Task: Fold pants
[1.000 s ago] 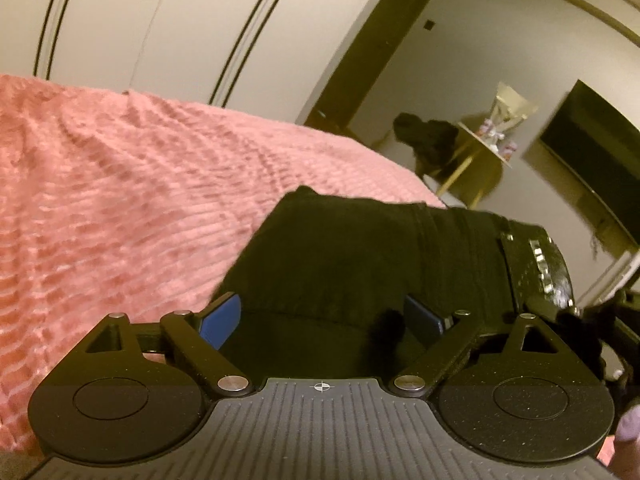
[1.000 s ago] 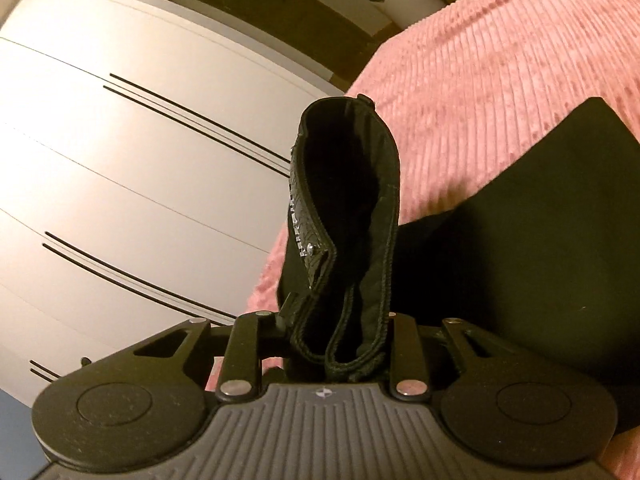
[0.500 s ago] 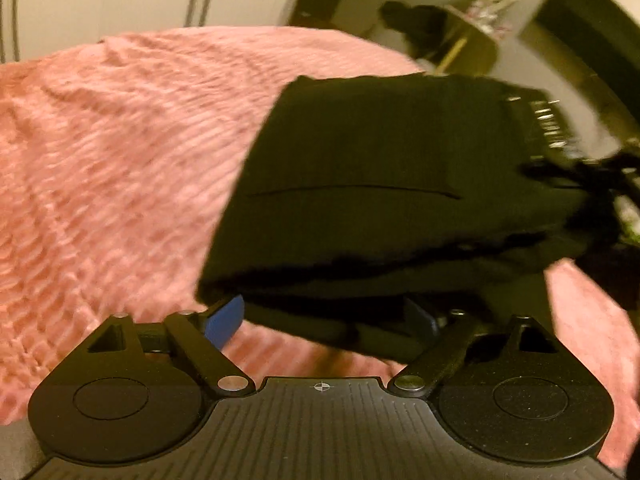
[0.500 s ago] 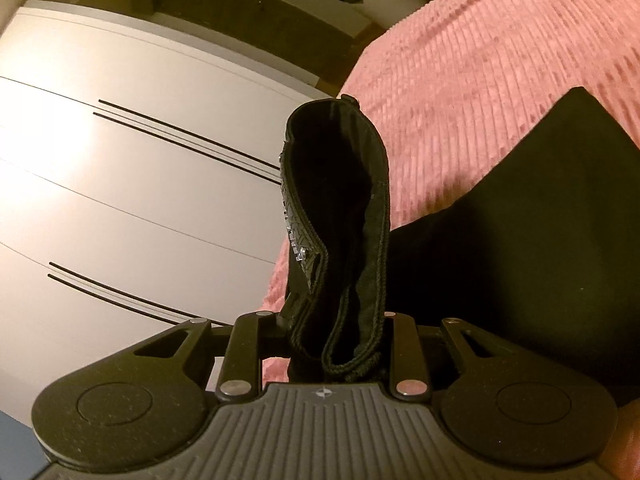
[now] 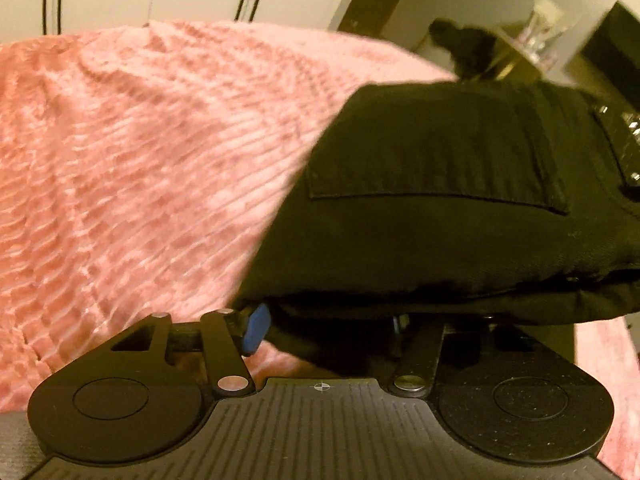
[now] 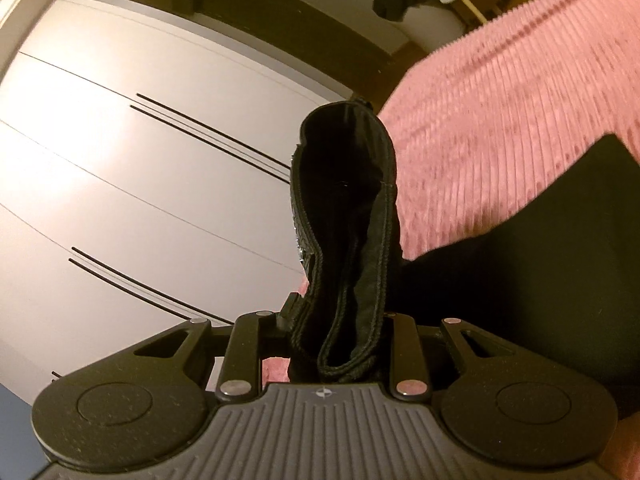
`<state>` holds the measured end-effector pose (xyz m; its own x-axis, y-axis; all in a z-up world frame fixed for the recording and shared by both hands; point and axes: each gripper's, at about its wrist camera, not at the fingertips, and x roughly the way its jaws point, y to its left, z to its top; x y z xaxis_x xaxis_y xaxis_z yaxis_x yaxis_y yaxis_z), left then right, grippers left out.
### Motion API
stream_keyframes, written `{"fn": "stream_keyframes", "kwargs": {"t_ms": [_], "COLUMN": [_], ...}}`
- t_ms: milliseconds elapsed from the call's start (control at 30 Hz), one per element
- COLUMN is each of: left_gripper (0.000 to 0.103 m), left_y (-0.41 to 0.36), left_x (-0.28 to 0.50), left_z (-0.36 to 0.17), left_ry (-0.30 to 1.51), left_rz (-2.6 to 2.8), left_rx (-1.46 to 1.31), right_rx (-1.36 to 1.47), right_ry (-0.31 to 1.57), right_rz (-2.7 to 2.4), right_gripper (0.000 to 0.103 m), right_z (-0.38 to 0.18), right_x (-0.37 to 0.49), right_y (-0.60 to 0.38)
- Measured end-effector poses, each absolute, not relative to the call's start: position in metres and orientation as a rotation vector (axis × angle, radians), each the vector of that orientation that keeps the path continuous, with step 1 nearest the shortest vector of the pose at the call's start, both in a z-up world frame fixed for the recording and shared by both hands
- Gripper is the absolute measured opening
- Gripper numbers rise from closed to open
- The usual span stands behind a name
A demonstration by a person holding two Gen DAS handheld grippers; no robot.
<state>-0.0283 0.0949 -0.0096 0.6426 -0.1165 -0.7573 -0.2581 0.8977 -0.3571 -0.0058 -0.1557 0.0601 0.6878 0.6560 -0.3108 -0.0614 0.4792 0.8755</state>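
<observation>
The black pants are folded into a thick bundle held above the pink ribbed bedspread. A back pocket faces up and a studded belt runs along the right edge. My left gripper is shut on the bundle's near edge; its blue pad shows at the left, the other finger is hidden under cloth. My right gripper is shut on the waistband end, which stands up between its fingers. The rest of the pants hangs dark to the right.
White wardrobe doors with black line handles stand beside the bed. A side table with dark clothing and a bag is behind the bed. A dark TV screen hangs at the far right.
My left gripper has closed from open onto the near edge of the bundle. The bundle has lifted off the bedspread and come closer. My right gripper keeps its hold on the waistband.
</observation>
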Motion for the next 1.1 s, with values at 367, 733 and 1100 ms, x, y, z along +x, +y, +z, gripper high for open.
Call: {"fn": "stream_keyframes", "kwargs": {"t_ms": [367,733,1100], "left_gripper": [0.057,0.058,0.075], "left_y": [0.086,0.078,0.085], "left_x": [-0.039,-0.044,-0.053], "left_z": [-0.003,0.002,0.014], "left_ry": [0.841,0.856,0.909], "left_rz": [-0.048,-0.133,-0.206], "left_rx": [-0.402,-0.385,-0.400], "right_rx": [0.931,0.849,0.799], "right_ry": [0.668,0.696,0.828], "right_rz": [0.354,0.256,0.223], "right_gripper": [0.025,0.025,0.039], "right_z": [0.042,0.011,-0.006], "right_x": [-0.021,-0.029,-0.044], "right_y": [-0.205,-0.226,-0.241]}}
